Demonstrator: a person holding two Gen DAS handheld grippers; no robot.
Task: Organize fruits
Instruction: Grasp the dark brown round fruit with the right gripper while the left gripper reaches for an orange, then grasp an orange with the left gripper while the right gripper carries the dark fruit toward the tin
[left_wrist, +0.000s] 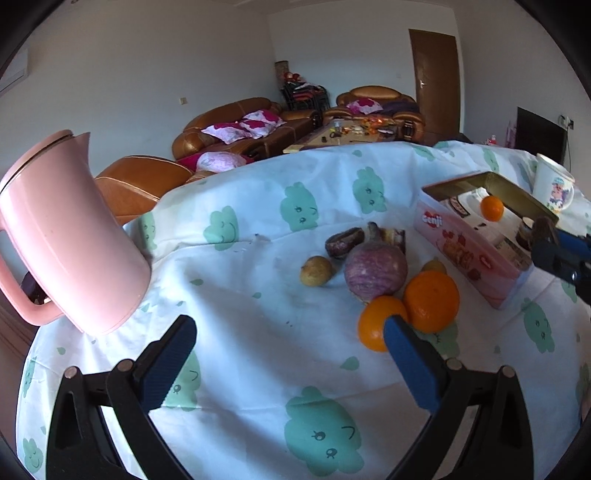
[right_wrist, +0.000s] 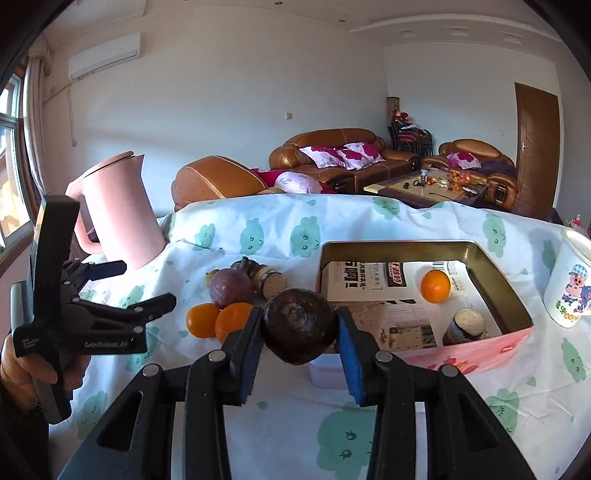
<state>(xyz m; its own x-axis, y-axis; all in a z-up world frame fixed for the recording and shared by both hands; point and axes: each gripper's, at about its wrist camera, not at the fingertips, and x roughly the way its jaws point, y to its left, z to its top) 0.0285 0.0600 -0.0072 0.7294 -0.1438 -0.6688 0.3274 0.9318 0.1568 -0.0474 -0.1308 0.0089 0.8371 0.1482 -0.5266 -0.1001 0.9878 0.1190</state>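
Dark round fruit (right_wrist: 298, 325), clamped in right gripper (right_wrist: 299, 345), lies at 7 o'clock of tin (right_wrist: 491, 291); left gripper (left_wrist: 288, 363) gapes empty.

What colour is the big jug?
Pink. The jug shows best in the left wrist view, standing on the tablecloth.

The left gripper (left_wrist: 288, 360) hangs with its blue-padded jaws spread wide above a white tablecloth with green cloud faces (left_wrist: 258, 288). Its right pad overlaps a small orange (left_wrist: 375, 325), which touches a larger orange (left_wrist: 432, 301) and a round purple fruit (left_wrist: 375, 271). A tall pink plastic kettle (left_wrist: 66, 236) stands left; a pink open tin box (left_wrist: 469, 251) at right holds another orange (left_wrist: 492, 208).
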